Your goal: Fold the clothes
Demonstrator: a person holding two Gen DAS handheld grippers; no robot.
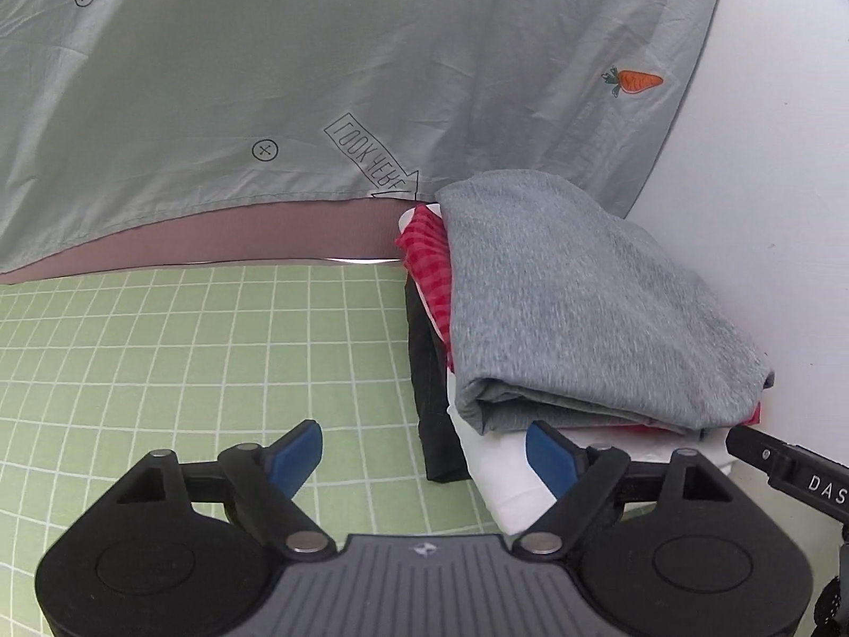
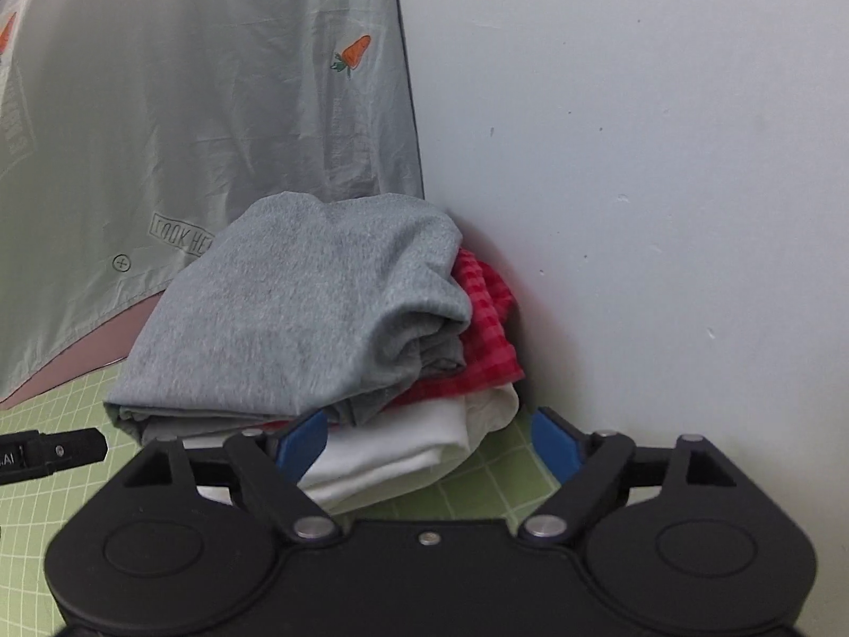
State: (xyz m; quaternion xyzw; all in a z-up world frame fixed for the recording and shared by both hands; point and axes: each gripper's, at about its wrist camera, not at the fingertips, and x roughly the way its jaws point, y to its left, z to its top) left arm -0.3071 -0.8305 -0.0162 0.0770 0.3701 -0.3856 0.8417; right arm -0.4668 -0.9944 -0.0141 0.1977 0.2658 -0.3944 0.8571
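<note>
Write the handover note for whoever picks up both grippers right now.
Left gripper: jaws open, empty, low over the green grid mat, just short of the pile's near left edge.
Right gripper: jaws open, empty, at the pile's near right corner by the white wall.
Pile in the corner: folded grey garment on top, red checked piece under it, white piece below; a black piece shows at the left side.
Done: these four look folded and stacked.
Left: no unfolded clothes are in view; the red piece sticks out and may need squaring.
</note>
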